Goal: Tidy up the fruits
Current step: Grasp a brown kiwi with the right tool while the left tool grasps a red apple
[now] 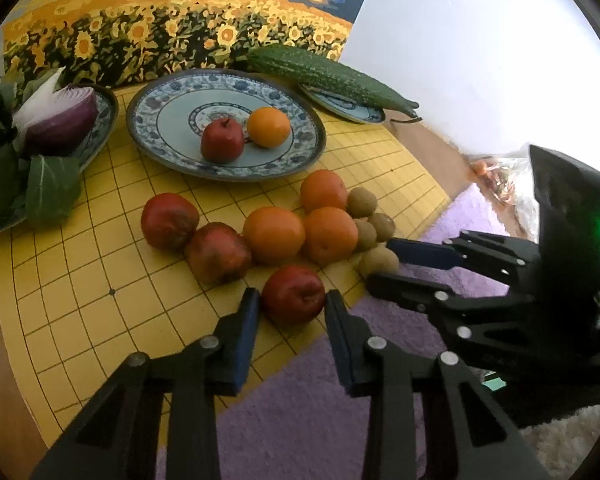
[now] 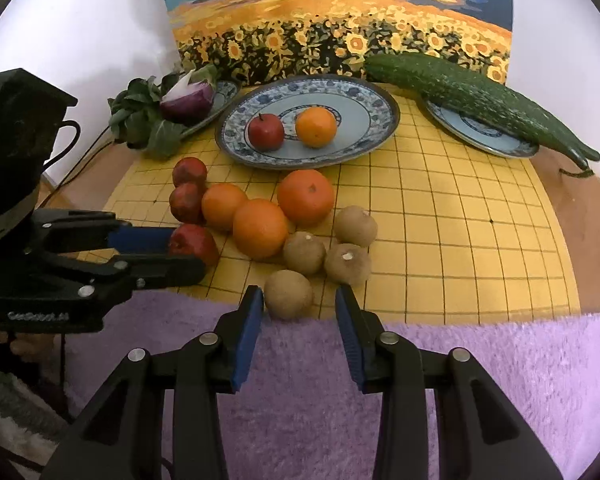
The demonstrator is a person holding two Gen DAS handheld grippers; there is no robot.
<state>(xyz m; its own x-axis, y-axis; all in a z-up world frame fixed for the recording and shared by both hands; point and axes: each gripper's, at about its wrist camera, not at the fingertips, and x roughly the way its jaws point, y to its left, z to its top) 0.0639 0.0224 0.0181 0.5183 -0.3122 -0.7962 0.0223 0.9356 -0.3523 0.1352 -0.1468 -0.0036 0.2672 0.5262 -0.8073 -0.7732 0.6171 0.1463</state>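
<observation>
Your left gripper (image 1: pixel 292 300) brackets the near apple (image 1: pixel 293 294) at the board's front edge; the pads look to be touching or nearly touching its sides, but whether it is actually gripping I cannot tell. Your right gripper (image 2: pixel 300 304) stands open around the front kiwi (image 2: pixel 288 294), with a clear gap on its right side.

Risks from here:
- Both fruits sit near the edge of the yellow board (image 1: pixel 100 280), next to the purple rug (image 1: pixel 308 400). An off-centre squeeze could pop either one out toward the rug.
- The pile is tight. The apple lies close to an orange (image 1: pixel 274 235) and another apple (image 1: pixel 218 252); lifting at a slant may nudge them rolling.
- Your two grippers are near each other; carrying both loads to the plate (image 1: pixel 172 92) at once could cross paths.

View differences:
- Left wrist view shows the apple's fit between the fingers, plus the apple and orange already on the plate.
- Right wrist view shows all four kiwis clearly, the gap beside the front one, and the left gripper from the side.
</observation>
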